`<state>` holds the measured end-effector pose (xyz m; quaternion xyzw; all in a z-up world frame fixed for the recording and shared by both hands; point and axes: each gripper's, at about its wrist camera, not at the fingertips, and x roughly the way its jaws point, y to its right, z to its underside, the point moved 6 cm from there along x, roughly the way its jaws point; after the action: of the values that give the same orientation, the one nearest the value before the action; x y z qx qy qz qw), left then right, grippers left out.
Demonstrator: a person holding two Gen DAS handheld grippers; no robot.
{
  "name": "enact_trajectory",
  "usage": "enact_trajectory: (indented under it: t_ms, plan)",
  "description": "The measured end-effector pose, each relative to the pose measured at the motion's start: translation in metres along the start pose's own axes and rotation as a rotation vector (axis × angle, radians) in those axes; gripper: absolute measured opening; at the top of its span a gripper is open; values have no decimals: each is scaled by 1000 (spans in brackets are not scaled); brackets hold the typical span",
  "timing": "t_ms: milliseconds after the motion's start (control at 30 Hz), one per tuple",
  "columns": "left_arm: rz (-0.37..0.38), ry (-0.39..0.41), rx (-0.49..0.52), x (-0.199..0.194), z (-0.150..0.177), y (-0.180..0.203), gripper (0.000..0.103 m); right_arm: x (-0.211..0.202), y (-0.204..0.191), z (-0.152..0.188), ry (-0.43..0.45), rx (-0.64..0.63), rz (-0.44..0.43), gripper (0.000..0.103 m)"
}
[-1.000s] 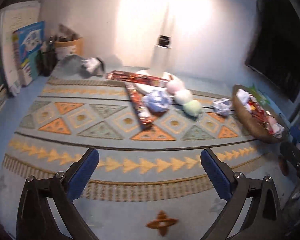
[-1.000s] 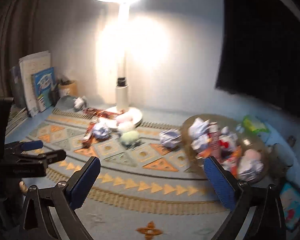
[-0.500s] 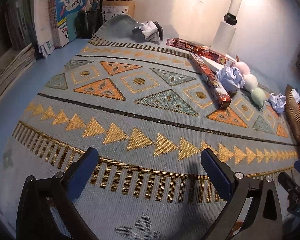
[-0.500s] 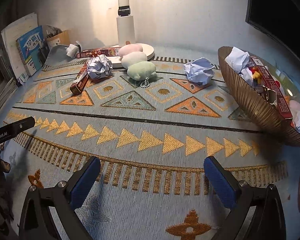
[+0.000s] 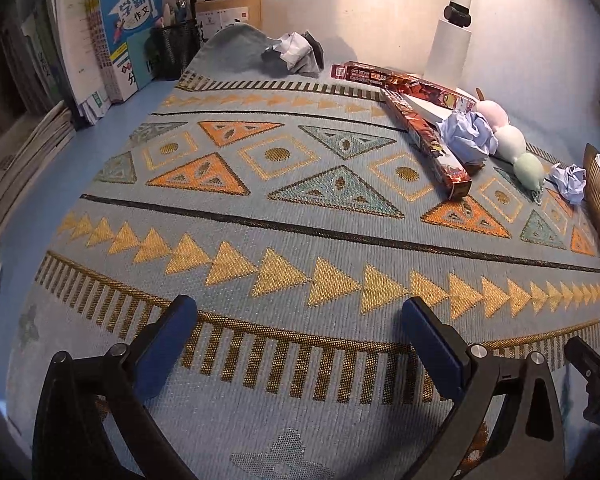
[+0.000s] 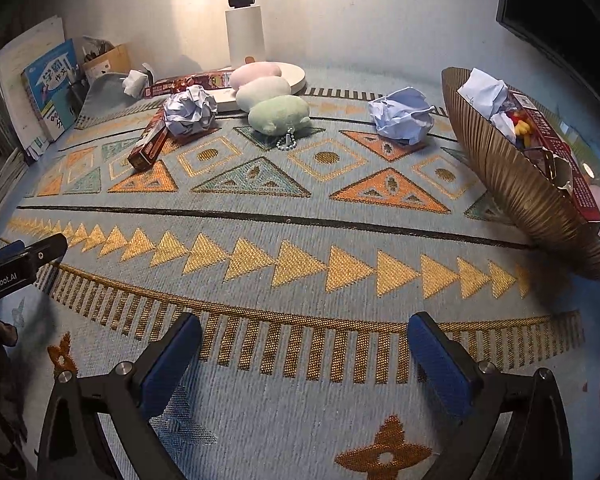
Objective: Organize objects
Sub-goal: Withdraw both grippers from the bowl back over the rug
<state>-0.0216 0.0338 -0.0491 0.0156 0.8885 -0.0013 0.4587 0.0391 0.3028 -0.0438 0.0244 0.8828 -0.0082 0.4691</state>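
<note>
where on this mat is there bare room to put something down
Bare: the mat's near half, from both open grippers up to the black stripe, plus the left part towards the books. Crowded: the far right, around the red box, paper balls, plush toy and basket.

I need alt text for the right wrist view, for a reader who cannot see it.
The open right gripper hovers empty over a patterned mat. Farther away lie two crumpled paper balls, a three-ball plush keychain and a red box. At right, a ribbed brown basket holds paper and boxes.
</note>
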Motion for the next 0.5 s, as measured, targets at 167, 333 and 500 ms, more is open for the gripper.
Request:
enact_trajectory:
  t_ms: [167, 333, 500]
  plan:
    - [4, 2, -3, 0, 1, -1, 102, 1, 0, -1, 0, 0, -3, 103]
    - [2, 1, -2, 0, 1, -2, 102, 1, 1, -1, 0, 0, -2, 103]
    - [-1, -1, 3, 1, 1, -1, 102, 2, 1, -1, -1, 1, -2, 103]
